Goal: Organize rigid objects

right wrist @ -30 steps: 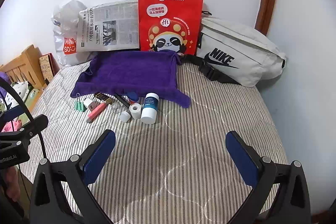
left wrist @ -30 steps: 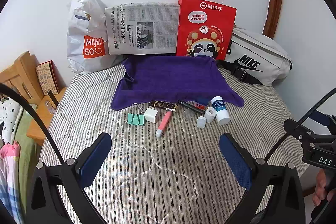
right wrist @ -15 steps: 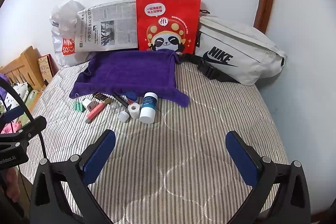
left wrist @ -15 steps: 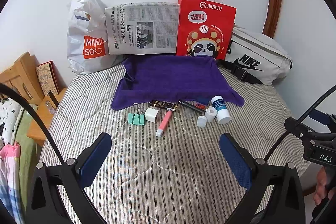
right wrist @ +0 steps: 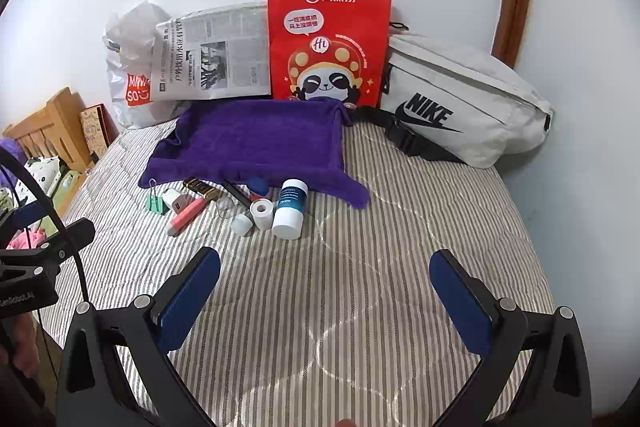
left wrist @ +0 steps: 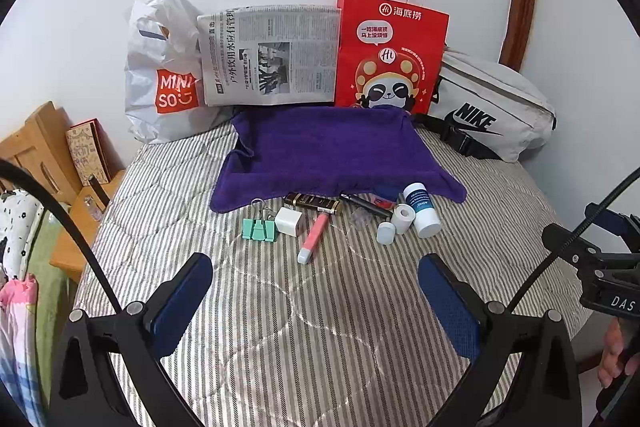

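A row of small objects lies on the striped bed in front of a purple towel [left wrist: 328,151] [right wrist: 256,143]: green binder clips [left wrist: 259,229] [right wrist: 157,203], a white charger cube [left wrist: 289,221], a pink marker [left wrist: 314,238] [right wrist: 186,215], a dark gold-lettered stick [left wrist: 312,203], a black pen [left wrist: 364,205], a small white cap [left wrist: 386,233], a tape roll [left wrist: 403,218] [right wrist: 263,213] and a white bottle with a blue label [left wrist: 421,209] [right wrist: 291,202]. My left gripper [left wrist: 316,287] and right gripper [right wrist: 325,281] are both open and empty, well short of the objects.
Against the wall stand a Miniso plastic bag [left wrist: 164,75], a newspaper [left wrist: 268,55], a red paper bag [left wrist: 390,55] and a grey Nike bag [left wrist: 488,107]. A wooden headboard and side table [left wrist: 48,163] are at the left. The bed edge drops off on the right.
The right gripper has moved slightly forward and left, so the objects look a little nearer. The left gripper is almost still.
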